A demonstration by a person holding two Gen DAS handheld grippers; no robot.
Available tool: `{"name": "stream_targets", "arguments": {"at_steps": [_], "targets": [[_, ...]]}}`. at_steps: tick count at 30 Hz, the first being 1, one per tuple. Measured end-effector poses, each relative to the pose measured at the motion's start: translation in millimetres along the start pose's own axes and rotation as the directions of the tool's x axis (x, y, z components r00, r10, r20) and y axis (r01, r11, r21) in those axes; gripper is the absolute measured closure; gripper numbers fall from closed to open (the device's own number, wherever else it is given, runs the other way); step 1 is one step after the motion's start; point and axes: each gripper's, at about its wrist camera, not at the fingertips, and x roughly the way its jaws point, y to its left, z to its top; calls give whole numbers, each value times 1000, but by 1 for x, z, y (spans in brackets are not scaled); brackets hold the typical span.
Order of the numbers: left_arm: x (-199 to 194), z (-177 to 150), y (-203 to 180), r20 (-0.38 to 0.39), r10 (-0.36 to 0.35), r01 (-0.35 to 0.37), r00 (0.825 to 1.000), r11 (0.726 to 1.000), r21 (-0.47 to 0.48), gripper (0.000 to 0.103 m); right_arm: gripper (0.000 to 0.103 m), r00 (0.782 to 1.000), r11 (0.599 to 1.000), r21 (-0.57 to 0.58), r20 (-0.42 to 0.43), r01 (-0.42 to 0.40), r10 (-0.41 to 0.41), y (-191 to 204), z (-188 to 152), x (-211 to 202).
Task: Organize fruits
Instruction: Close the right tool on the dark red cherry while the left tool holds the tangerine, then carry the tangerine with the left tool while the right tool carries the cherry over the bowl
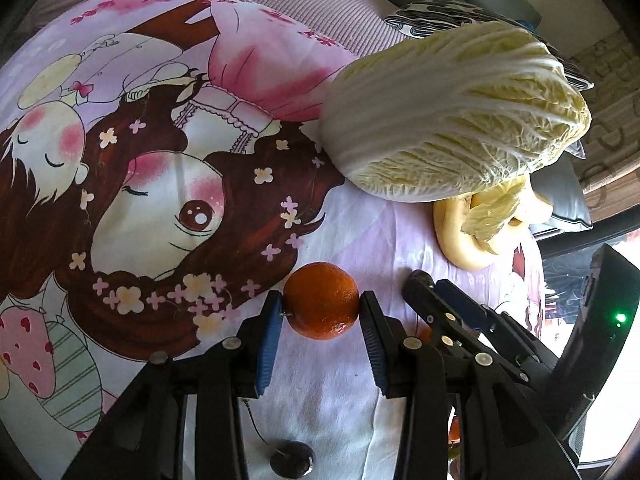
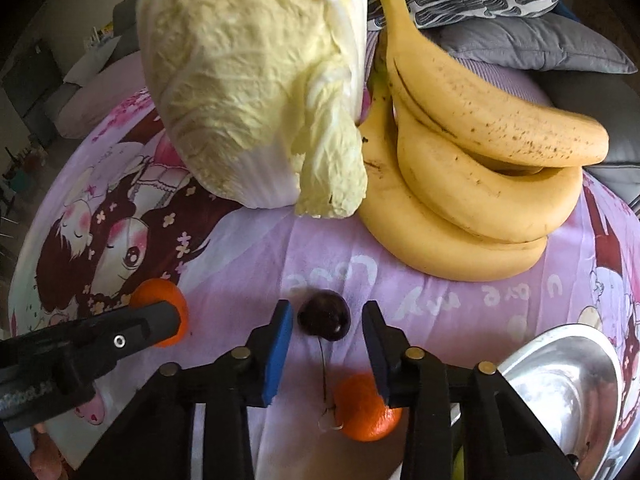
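Note:
My left gripper [image 1: 322, 312] is shut on a small orange [image 1: 322, 300], with a blue pad pressed against each side, just above the cartoon-print sheet [image 1: 160, 184]. From the right wrist view this orange [image 2: 158, 294] peeks out behind the left gripper's fingers [image 2: 156, 320]. My right gripper [image 2: 325, 318] stands open around a dark cherry [image 2: 324, 316] lying on the sheet; a small gap shows on both sides, and the stem trails toward me. A second orange [image 2: 366, 414] lies under the right gripper. A second cherry [image 1: 292, 460] with a stem lies below the left gripper.
A napa cabbage [image 2: 248, 80] and a bunch of bananas [image 2: 480, 168] lie on the sheet beyond the grippers. A metal bowl [image 2: 568, 384] sits at the lower right. Grey and patterned cushions [image 2: 520, 40] are piled behind the bananas.

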Motion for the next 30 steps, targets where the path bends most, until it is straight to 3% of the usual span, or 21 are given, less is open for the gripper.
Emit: {"name": "stream_targets", "arguments": {"at_steps": [15,30], "targets": [[1,0,-1,0,-3,3,1000,1000,-2,63,73,1000,999,36,12,-1,1,-1,-5,6],[-17,-6,-22,33,-60,59,998,998,38,63,73,985,989,140,170,-41,17,-5,-30,-74]]}}
